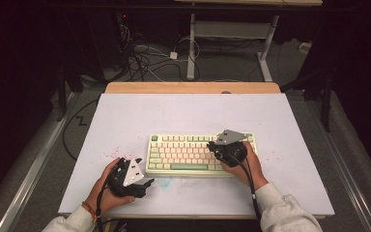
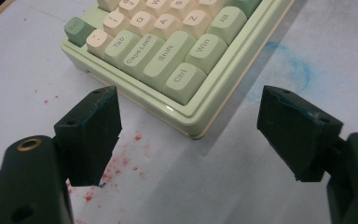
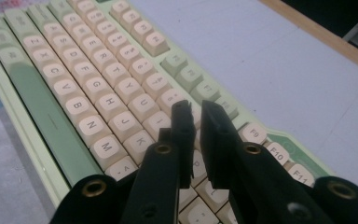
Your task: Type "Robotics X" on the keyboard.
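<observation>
Nearest of all, in the right gripper view, the right gripper (image 3: pixel 196 112) has its two black jaws drawn almost together, only a thin slit between them and nothing caught in it. They hang low over the keyboard (image 3: pixel 98 107), tips above the cream keys (image 3: pixel 142 106) around the I and O, close to the function row; whether a tip presses a key I cannot tell from here. From the high view the right gripper (image 1: pixel 226 151) sits over the keyboard's right end, the hand behind it at about five o'clock.

The left gripper (image 2: pixel 191 126) is spread wide and holds nothing. Its jaws frame the near left corner of the keyboard (image 2: pixel 186 116), where the Ctrl key (image 2: pixel 182 80) and Shift key (image 2: pixel 165 55) read plainly, but they stand apart from the case. In the high view it rests on the white table (image 1: pixel 125 121) at about eight o'clock from the keyboard (image 1: pixel 199 153), just beside that corner.

The keyboard lies a little right of the table's middle, towards the near edge, with faint red specks (image 2: pixel 121 163) on the surface to its left.

My guess is that the step in hand is key-pressing with the narrowed right jaws used as a single poker, while the left waits. The next move would call for a short, straight dip onto one chosen key, kept narrow enough to miss its neighbours. The left may need to steady the case if it slides.
</observation>
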`<action>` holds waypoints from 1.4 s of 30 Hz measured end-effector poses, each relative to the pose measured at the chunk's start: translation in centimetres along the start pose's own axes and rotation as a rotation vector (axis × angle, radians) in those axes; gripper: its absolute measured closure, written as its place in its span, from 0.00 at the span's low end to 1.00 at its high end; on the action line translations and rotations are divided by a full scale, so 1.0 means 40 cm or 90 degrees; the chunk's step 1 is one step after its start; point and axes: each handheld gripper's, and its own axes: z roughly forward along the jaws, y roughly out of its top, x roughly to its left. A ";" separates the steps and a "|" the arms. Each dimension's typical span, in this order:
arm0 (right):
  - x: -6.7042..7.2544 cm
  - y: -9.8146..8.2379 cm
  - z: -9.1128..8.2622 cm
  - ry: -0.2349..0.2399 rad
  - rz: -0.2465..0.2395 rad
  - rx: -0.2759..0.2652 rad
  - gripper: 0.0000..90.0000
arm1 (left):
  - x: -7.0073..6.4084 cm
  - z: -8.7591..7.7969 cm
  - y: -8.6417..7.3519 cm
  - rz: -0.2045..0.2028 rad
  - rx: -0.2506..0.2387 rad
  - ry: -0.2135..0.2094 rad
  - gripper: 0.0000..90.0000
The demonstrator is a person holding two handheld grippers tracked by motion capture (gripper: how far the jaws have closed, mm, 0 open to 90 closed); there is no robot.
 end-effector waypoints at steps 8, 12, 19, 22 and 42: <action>-0.011 -0.002 -0.037 -0.014 0.008 -0.038 0.84 | 0.000 0.000 0.001 0.006 -0.003 -0.001 0.23; -0.012 -0.004 -0.052 -0.022 0.012 -0.048 0.76 | -0.001 0.001 0.000 0.004 0.003 -0.002 0.23; -0.017 -0.011 -0.080 -0.050 0.019 -0.076 0.55 | 0.002 -0.002 -0.001 0.005 0.005 0.000 0.23; -0.018 -0.017 -0.094 -0.059 0.020 -0.083 0.48 | 0.001 0.000 -0.001 0.008 0.008 -0.001 0.23; -0.008 -0.086 -0.170 -0.120 0.012 -0.096 0.32 | 0.010 -0.013 0.002 -0.026 -0.014 0.008 0.25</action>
